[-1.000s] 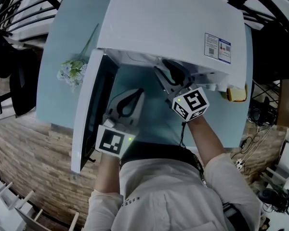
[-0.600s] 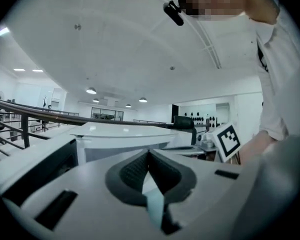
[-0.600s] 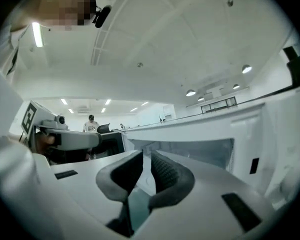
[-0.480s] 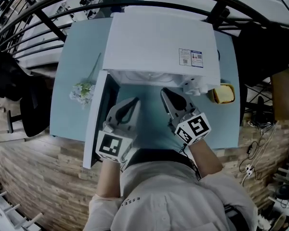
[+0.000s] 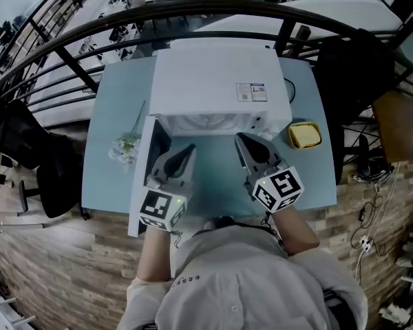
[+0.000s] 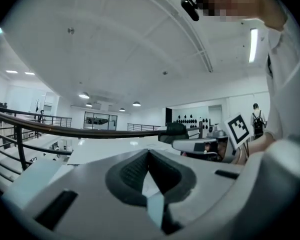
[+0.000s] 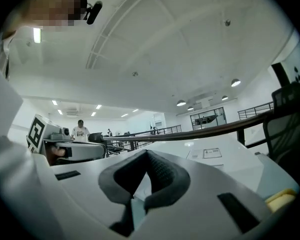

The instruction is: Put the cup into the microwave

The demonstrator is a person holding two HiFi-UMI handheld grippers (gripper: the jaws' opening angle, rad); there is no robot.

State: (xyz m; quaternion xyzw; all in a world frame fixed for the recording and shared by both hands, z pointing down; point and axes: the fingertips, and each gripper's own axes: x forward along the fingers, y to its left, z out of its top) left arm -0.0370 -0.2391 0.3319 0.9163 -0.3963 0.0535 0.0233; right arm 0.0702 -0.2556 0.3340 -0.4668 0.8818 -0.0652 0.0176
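The cup cannot be picked out in any view; only a pale round form shows inside the 1 microwave (image 5: 217,81), whose 1 door (image 5: 143,184) hangs open to the left. In front of the opening are 2 grippers, apart from it. The left gripper (image 5: 186,150) has its jaws pressed together on nothing. The right gripper (image 5: 244,139) has just been closing and now also meets on nothing. The 1 table (image 5: 117,102) also carries 1 flower sprig (image 5: 126,146) and 1 yellow block (image 5: 304,135). A second ago the right gripper reached into the cavity; both have since drawn back and risen.
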